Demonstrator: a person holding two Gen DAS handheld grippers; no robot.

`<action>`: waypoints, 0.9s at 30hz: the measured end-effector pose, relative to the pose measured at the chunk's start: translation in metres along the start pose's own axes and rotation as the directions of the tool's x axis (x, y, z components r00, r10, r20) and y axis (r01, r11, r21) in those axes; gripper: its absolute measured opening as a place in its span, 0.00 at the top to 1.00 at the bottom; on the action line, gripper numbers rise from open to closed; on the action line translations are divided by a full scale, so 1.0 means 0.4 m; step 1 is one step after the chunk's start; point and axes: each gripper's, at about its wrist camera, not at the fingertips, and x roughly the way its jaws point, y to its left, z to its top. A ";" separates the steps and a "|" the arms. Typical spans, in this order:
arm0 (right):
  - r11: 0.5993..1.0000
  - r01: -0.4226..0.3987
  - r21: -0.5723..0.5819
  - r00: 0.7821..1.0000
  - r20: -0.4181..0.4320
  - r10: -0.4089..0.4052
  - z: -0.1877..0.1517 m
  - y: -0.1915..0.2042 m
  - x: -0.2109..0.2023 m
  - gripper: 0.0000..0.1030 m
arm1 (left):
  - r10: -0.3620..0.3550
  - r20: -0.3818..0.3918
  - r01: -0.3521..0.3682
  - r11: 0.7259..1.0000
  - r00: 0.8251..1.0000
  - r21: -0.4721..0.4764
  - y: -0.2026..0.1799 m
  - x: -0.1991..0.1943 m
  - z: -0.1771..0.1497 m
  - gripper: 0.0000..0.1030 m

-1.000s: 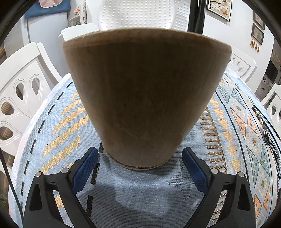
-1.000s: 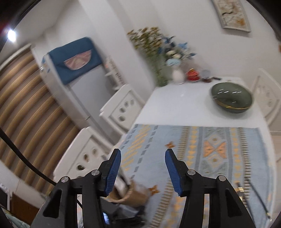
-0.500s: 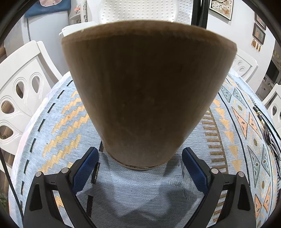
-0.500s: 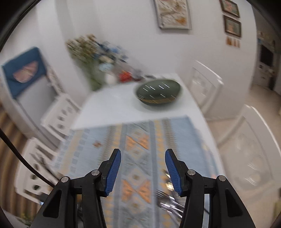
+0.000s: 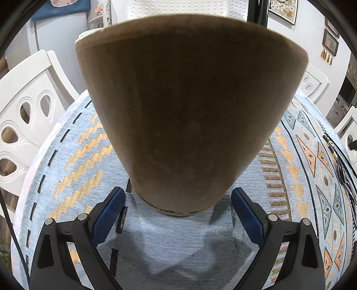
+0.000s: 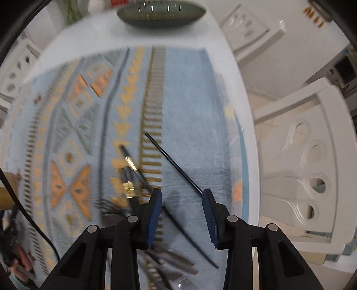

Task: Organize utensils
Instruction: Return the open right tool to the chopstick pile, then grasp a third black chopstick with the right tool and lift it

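A tall brown wooden holder (image 5: 191,111) stands upright on the patterned blue tablecloth (image 5: 73,160) and fills the left wrist view. My left gripper (image 5: 177,191) is open, its blue pads on either side of the holder's base without touching it. In the blurred right wrist view, my right gripper (image 6: 181,194) points down over a loose pile of utensils (image 6: 127,176) with dark and gold handles. Its jaws are closing. A thin black chopstick (image 6: 174,162) runs slantwise between the fingers, and the pads are clear of it. More cutlery (image 6: 174,263) lies under the gripper.
A dark green bowl (image 6: 160,15) sits at the table's far end on bare white tabletop. White chairs stand close to the table edge at the right (image 6: 301,167) and at the left (image 5: 26,125). The utensil pile (image 5: 343,176) shows at the left view's right edge.
The right gripper swung from facing across the room down onto the utensil pile, and its jaws narrowed. The left gripper and the holder kept their places.
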 end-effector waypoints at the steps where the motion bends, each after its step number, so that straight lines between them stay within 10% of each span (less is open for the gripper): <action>1: 1.000 0.000 -0.012 1.000 -0.022 -0.001 0.002 0.000 0.026 0.65 | 0.001 -0.001 -0.001 1.000 1.000 0.002 -0.001 0.002 0.000 0.07; 9: 0.996 0.016 -0.083 0.997 -0.077 -0.022 0.046 0.007 0.126 0.66 | 0.011 -0.008 -0.011 1.000 1.000 0.008 -0.011 0.018 0.002 0.07; 15: 0.995 0.008 -0.096 0.998 -0.064 -0.014 0.055 0.013 0.146 0.86 | 0.014 -0.010 -0.013 1.000 1.000 0.012 -0.014 0.022 -0.001 0.07; 27: 0.996 0.019 -0.086 0.996 0.085 -0.012 0.026 0.055 -0.027 0.95 | 0.011 -0.009 -0.010 1.000 1.000 0.011 -0.017 0.023 -0.003 0.07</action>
